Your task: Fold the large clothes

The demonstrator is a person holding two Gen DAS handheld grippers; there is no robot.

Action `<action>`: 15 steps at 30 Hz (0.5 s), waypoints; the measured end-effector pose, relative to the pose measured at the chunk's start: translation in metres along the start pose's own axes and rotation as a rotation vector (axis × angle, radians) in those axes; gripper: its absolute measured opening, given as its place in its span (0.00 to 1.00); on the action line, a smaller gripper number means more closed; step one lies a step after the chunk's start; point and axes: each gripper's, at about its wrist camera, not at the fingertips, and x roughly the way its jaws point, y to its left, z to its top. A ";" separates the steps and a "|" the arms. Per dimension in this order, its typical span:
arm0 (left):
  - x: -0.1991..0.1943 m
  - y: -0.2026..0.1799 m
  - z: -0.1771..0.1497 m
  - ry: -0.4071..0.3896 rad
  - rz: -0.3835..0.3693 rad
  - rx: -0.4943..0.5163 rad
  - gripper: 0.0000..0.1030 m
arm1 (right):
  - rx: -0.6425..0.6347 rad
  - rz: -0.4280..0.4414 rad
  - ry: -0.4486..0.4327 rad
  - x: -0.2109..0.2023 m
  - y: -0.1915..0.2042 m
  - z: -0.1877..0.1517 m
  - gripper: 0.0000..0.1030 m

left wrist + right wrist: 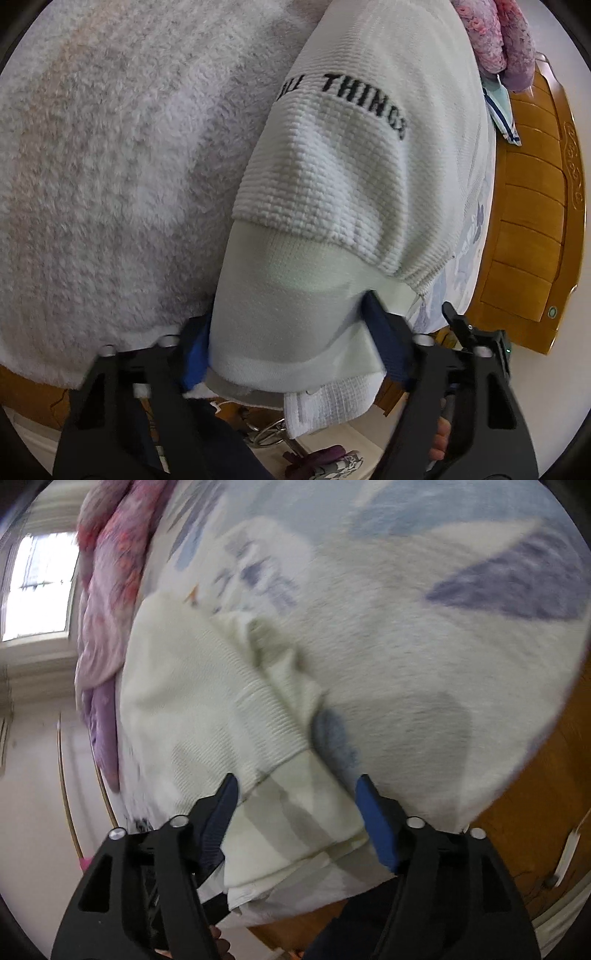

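A white waffle-knit sweater with black lettering lies on the bed, its smooth ribbed hem toward me. My left gripper stands wide open with the hem lying between its blue pads, one pad at each side. In the right wrist view the same sweater looks cream. My right gripper is also wide open with the ribbed cuff or hem between its fingers, not pinched.
A fluffy white blanket covers the bed at left. A floral bedsheet lies under the sweater. A pink and purple fuzzy garment lies at the far side. A wooden bed frame runs along the right. A window is at left.
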 end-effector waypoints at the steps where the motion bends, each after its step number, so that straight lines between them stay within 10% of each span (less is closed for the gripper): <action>1: -0.005 -0.003 -0.006 -0.008 0.002 0.015 0.46 | 0.021 0.019 0.034 0.005 -0.008 0.001 0.66; 3: -0.017 -0.012 -0.008 -0.013 -0.010 0.051 0.31 | 0.026 0.031 0.109 0.015 -0.016 0.003 0.70; 15: -0.058 -0.022 -0.004 0.029 -0.200 -0.046 0.28 | 0.204 0.271 0.155 0.040 -0.029 -0.007 0.87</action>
